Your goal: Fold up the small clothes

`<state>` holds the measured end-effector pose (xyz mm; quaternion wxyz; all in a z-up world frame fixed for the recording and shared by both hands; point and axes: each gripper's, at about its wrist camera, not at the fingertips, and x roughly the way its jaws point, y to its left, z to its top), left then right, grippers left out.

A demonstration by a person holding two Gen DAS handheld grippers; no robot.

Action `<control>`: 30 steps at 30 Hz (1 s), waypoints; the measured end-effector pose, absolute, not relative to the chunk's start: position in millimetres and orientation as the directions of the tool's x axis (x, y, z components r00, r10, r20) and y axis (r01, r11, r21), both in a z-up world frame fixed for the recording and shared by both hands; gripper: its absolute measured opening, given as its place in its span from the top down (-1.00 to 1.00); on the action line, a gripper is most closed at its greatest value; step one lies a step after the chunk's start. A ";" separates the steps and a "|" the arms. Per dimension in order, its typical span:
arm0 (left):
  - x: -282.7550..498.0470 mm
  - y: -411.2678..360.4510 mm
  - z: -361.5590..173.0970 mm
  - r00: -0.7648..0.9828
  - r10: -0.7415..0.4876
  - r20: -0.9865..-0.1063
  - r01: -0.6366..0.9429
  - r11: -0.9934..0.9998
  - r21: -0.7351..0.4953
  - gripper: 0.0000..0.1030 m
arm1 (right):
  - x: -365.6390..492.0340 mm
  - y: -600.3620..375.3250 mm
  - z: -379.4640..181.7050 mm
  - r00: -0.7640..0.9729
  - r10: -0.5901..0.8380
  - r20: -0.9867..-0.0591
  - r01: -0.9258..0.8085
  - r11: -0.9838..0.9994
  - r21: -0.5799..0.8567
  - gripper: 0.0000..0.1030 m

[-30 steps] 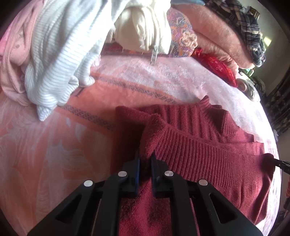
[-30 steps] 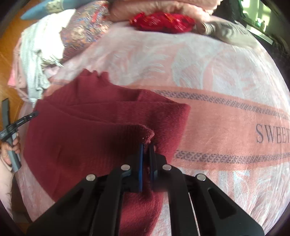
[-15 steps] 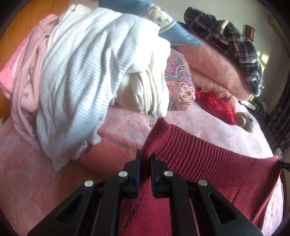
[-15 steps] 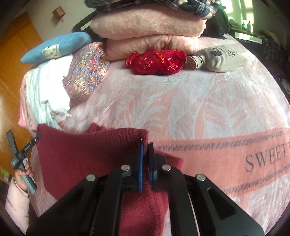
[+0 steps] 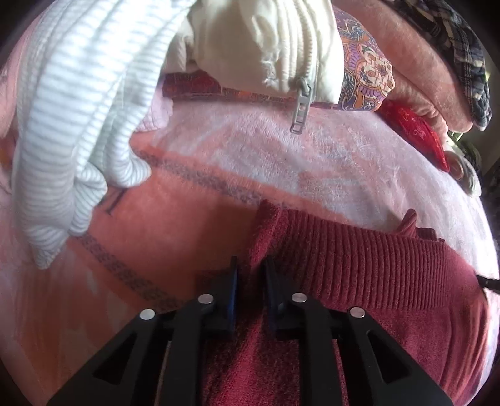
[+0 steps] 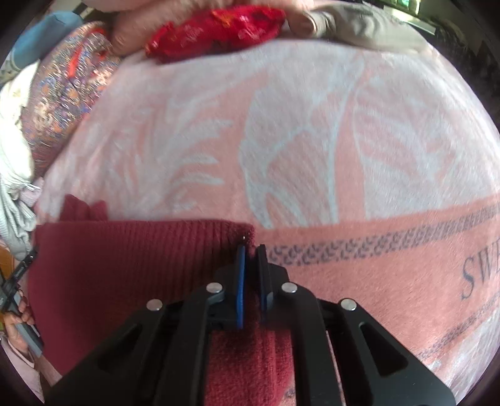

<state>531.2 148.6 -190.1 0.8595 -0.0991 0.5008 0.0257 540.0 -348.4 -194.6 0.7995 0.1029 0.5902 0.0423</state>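
A dark red knitted sweater (image 5: pixel 359 259) lies folded on the pink blanket (image 5: pixel 187 237), its ribbed hem lying across the top of the fold. My left gripper (image 5: pixel 251 264) holds the hem's left corner; its jaws are opening a little, with knit still filling the gap. In the right wrist view the sweater (image 6: pixel 125 259) fills the lower left. My right gripper (image 6: pixel 251 248) pinches the hem's right corner, its jaws starting to open, cloth still between them. The left gripper's tip (image 6: pixel 18 274) and a hand show at the left edge there.
A white striped garment (image 5: pixel 68 109) and a cream zip jacket (image 5: pixel 265 40) hang close behind the left corner. A patterned cushion (image 6: pixel 65 93), a red pouch (image 6: pixel 215 31), a grey bag (image 6: pixel 359 28) and folded pink blankets (image 5: pixel 415 47) line the back. Blanket (image 6: pixel 312 140) spreads right.
Both grippers carried the hem up and away over the sweater, then down onto the blanket near the clothes pile. The gap between the left fingers has widened slightly.
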 end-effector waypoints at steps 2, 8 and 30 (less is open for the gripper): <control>529.3 152.1 -188.2 0.485 -0.076 -0.871 -0.142 0.976 -0.165 0.50 | 535.9 -350.2 -191.6 0.305 0.189 -0.934 0.067 0.973 0.219 0.76; 493.5 161.0 -158.6 0.494 -0.121 -0.861 -0.118 0.972 -0.205 -0.15 | 500.1 -362.9 -161.7 0.348 0.213 -0.913 0.066 0.966 0.251 0.41; 344.8 163.3 -171.1 0.386 -0.207 -0.899 -0.149 0.948 -0.281 0.44 | 306.4 -366.5 -155.7 0.237 0.465 -0.853 -0.057 0.883 0.466 0.86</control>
